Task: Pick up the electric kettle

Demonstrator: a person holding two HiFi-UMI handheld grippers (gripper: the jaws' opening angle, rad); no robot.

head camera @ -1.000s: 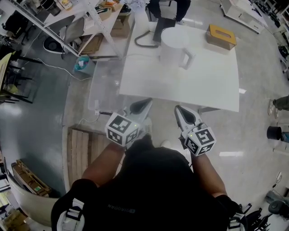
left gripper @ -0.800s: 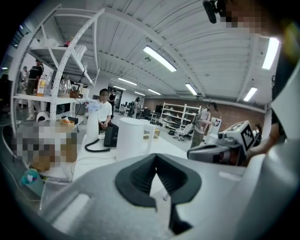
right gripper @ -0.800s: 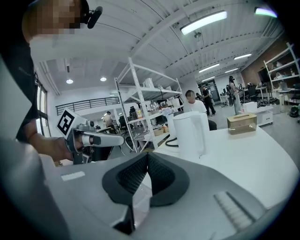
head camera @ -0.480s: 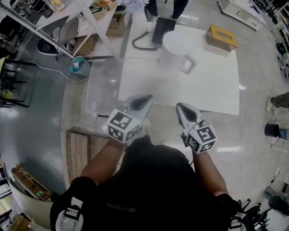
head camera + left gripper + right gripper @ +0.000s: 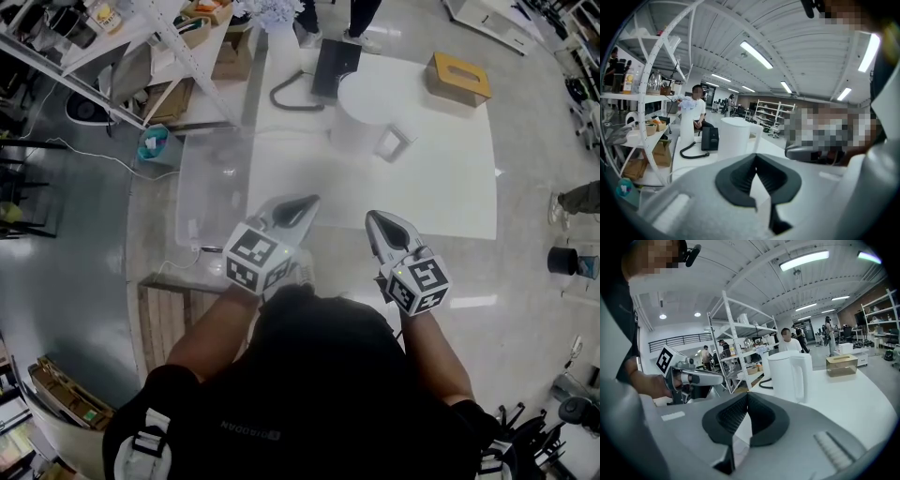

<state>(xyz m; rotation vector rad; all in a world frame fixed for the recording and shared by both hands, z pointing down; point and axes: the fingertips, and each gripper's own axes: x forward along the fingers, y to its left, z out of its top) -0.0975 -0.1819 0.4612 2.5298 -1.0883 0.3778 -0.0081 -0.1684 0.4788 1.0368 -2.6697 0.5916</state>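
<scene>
The white electric kettle stands on the far half of the white table, its handle turned toward the near right. Both grippers hover side by side over the table's near edge, well short of the kettle. My left gripper is shut with nothing in it, and my right gripper is shut and empty too. In the left gripper view the kettle rises beyond the closed left gripper. The right gripper view shows the kettle ahead and right of the right gripper.
A black box with a looped cord lies behind the kettle. A wooden tissue box sits at the table's far right corner. Metal shelving stands to the left, and a person sits beyond the table.
Both grippers have moved a little forward over the table's near edge, still side by side and shut. The kettle has not moved.
</scene>
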